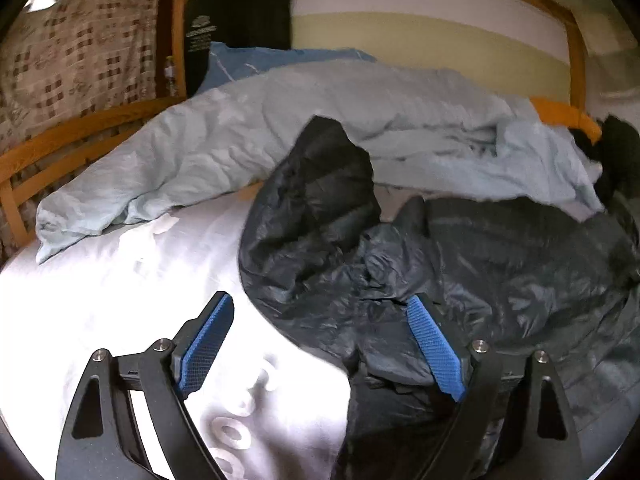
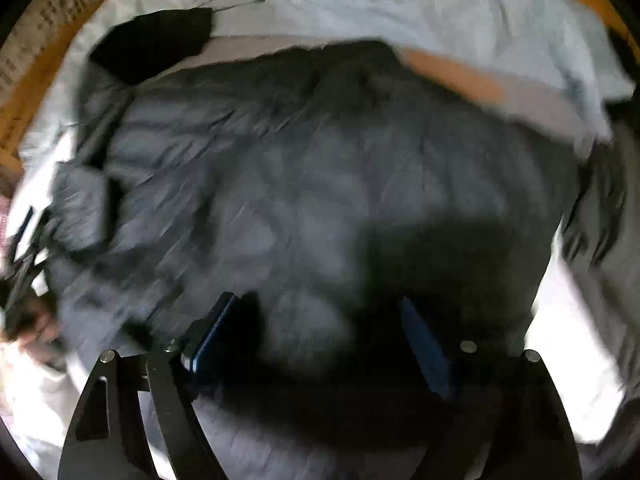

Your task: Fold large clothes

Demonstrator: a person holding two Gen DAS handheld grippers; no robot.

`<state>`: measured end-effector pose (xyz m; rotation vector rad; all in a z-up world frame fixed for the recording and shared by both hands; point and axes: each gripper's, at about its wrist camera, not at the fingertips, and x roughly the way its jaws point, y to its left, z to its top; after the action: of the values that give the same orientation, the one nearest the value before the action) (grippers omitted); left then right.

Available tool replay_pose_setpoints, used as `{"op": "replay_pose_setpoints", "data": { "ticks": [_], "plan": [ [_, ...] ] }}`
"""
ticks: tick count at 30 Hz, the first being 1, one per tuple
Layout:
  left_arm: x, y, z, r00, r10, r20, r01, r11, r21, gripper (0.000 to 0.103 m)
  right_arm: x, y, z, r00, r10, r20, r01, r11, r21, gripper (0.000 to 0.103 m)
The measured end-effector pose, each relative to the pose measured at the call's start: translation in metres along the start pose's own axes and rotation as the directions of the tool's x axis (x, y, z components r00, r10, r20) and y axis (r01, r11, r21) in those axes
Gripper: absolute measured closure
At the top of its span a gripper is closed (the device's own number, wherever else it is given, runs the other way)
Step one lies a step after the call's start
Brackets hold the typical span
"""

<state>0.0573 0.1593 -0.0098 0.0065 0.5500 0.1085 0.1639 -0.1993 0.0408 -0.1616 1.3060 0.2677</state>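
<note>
Left wrist view. One left gripper (image 1: pixel 320 344), two blue-padded fingers (image 1: pixel 208 344) set wide, nothing pressed between them; the far finger lies against the jacket's edge. One dark puffer jacket (image 1: pixel 460 272), crumpled on the white sheet (image 1: pixel 120 300), one sleeve or hood raised. One pale blue duvet (image 1: pixel 280 128) bunched behind it. One blue pillow (image 1: pixel 256 60). One wooden bed frame (image 1: pixel 60 140). One black hanging item (image 1: pixel 236 12) bearing white print, too small to read. One checked curtain (image 1: pixel 80 48).

Right wrist view, blurred. One right gripper (image 2: pixel 320 344), fingers spread wide above the jacket (image 2: pixel 300 168), gripping nothing. Jacket spread across the sheet (image 2: pixel 568 360), duvet (image 2: pixel 400 4) beyond. No legible writing.
</note>
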Motion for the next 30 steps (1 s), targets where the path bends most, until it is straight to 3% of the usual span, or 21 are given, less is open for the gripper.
{"op": "replay_pose_setpoints", "data": {
  "ticks": [2, 3, 5, 6, 8, 11, 13, 16, 18, 20, 22, 24, 27, 29, 30],
  "plan": [
    [0.005, -0.007, -0.002, 1.0, -0.002, -0.008, 0.003, 0.999, 0.038, 0.018, 0.013, -0.004, 0.011, 0.994, -0.106, -0.019, 0.106, 0.994, -0.022, 0.027],
    [0.006, -0.009, -0.002, 1.0, 0.001, -0.012, 0.0, 0.999, 0.051, 0.018, 0.021, -0.009, 0.014, 0.987, -0.158, -0.041, 0.157, 0.987, -0.011, 0.044],
    [0.007, -0.012, -0.002, 1.0, -0.016, -0.02, 0.017, 0.998, 0.062, 0.018, 0.036, -0.034, 0.022, 0.963, -0.257, -0.084, 0.261, 0.964, 0.051, 0.066],
    [0.007, -0.014, -0.001, 0.999, -0.035, -0.026, 0.037, 0.997, 0.065, 0.018, 0.039, -0.049, 0.025, 0.96, -0.268, -0.078, 0.275, 0.956, 0.099, 0.072],
    [0.0, -0.014, 0.002, 0.999, -0.044, -0.022, 0.045, 0.997, 0.07, 0.018, 0.035, -0.075, 0.031, 0.957, -0.288, -0.041, 0.29, 0.936, 0.198, 0.076],
    [-0.023, -0.009, 0.008, 0.997, -0.073, 0.039, 0.07, 0.996, 0.063, 0.018, 0.01, -0.106, 0.034, 0.932, -0.358, 0.051, 0.324, 0.89, 0.322, 0.076],
    [-0.035, -0.005, 0.012, 0.995, -0.065, 0.074, 0.061, 0.996, 0.059, 0.018, -0.02, -0.116, 0.029, 0.92, -0.36, 0.155, 0.291, 0.892, 0.346, 0.076],
    [-0.041, -0.003, 0.019, 0.993, -0.021, 0.118, 0.017, 0.999, 0.031, 0.018, -0.063, -0.106, 0.005, 0.94, -0.217, 0.262, 0.163, 0.963, 0.215, 0.076],
    [-0.036, -0.009, 0.034, 0.987, 0.039, 0.156, -0.05, 0.996, 0.068, 0.018, -0.079, -0.093, -0.021, 0.955, -0.114, 0.275, 0.078, 0.987, 0.139, 0.076],
    [-0.027, -0.015, 0.057, 0.983, 0.078, 0.169, -0.096, 0.99, 0.103, 0.02, -0.07, -0.084, -0.043, 0.973, -0.056, 0.222, 0.03, 0.993, 0.117, 0.076],
    [-0.014, -0.018, 0.079, 0.997, -0.028, 0.077, 0.021, 0.995, 0.096, 0.022, -0.047, -0.076, -0.062, 0.993, -0.027, 0.114, 0.016, 0.995, 0.097, 0.076],
    [-0.001, -0.024, 0.087, 0.992, -0.123, -0.024, 0.124, 0.989, 0.074, 0.025, -0.028, -0.071, -0.076, 0.993, -0.1, 0.056, 0.097, 0.994, 0.051, 0.076],
    [0.02, -0.041, 0.079, 0.991, -0.079, -0.104, 0.087, 0.994, 0.07, 0.026, -0.029, -0.077, -0.081, 0.988, -0.128, 0.086, 0.117, 0.985, 0.124, 0.076],
    [0.034, -0.056, 0.068, 0.982, -0.099, -0.161, 0.116, 0.988, 0.1, 0.026, -0.041, -0.082, -0.082, 0.985, -0.113, 0.13, 0.09, 0.98, 0.175, 0.076],
    [0.039, -0.062, 0.063, 0.971, -0.126, -0.202, 0.149, 0.984, 0.1, 0.028, -0.054, -0.083, -0.085, 0.975, -0.109, 0.195, 0.07, 0.978, 0.194, 0.076]
  ]
}}
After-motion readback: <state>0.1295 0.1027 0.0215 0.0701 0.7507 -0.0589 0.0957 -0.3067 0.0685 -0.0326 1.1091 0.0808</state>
